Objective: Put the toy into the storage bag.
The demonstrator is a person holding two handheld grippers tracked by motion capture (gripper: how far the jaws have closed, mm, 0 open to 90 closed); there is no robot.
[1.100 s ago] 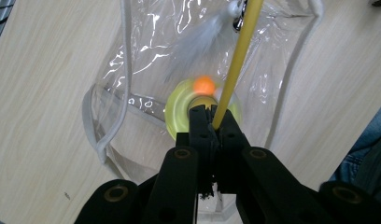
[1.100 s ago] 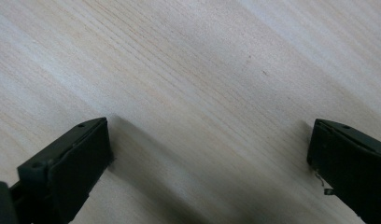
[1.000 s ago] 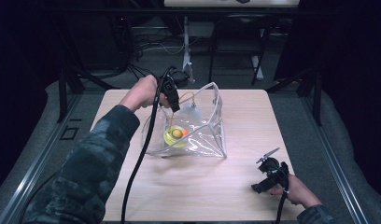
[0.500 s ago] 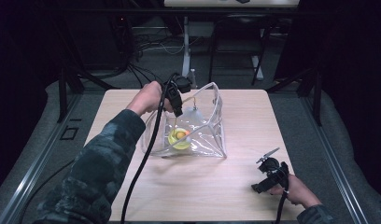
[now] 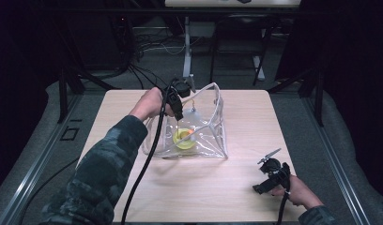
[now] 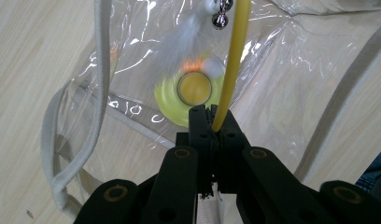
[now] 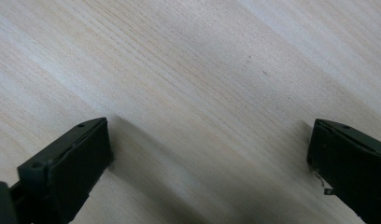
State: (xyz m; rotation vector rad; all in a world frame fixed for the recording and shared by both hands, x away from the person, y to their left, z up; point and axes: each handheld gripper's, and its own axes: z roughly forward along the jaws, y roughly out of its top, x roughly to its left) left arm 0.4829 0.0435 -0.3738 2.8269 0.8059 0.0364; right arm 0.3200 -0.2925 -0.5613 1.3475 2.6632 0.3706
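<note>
In the left gripper view we see our left claw (image 6: 210, 114) low in the centre of the frame, its two black jaws pressed together on a thin yellow rod (image 6: 233, 60) that runs from the jaw tips up to the top edge. Beside the rod near the top hang a small silver bell (image 6: 220, 20) and a blurred white feather tuft (image 6: 184, 42). Beyond the jaw tips, at mid-frame, lies a yellow disc (image 6: 188, 93) with an orange centre, seen through the clear plastic of a transparent bag (image 6: 291, 70) with a pale fabric trim (image 6: 99, 84) running down the left of the frame.

In the high view the left claw (image 5: 179, 115) sits just above the centre of the frame, over the open top of the bag (image 5: 213, 136), with the left hand (image 5: 149, 103) gripping the tool to its left and a black cable (image 5: 142, 173) trailing down toward the lower left. The disc (image 5: 184, 139) rests at the bag's bottom, on the pale wooden surface (image 5: 227, 187).

Our right claw (image 7: 209, 163) stands wide apart in the right gripper view, one jaw at the lower left and one at the lower right, with bare wood grain between them. In the high view it (image 5: 269, 157) rests at the lower right of the frame, well apart from the bag, held by the right hand (image 5: 297, 190).
</note>
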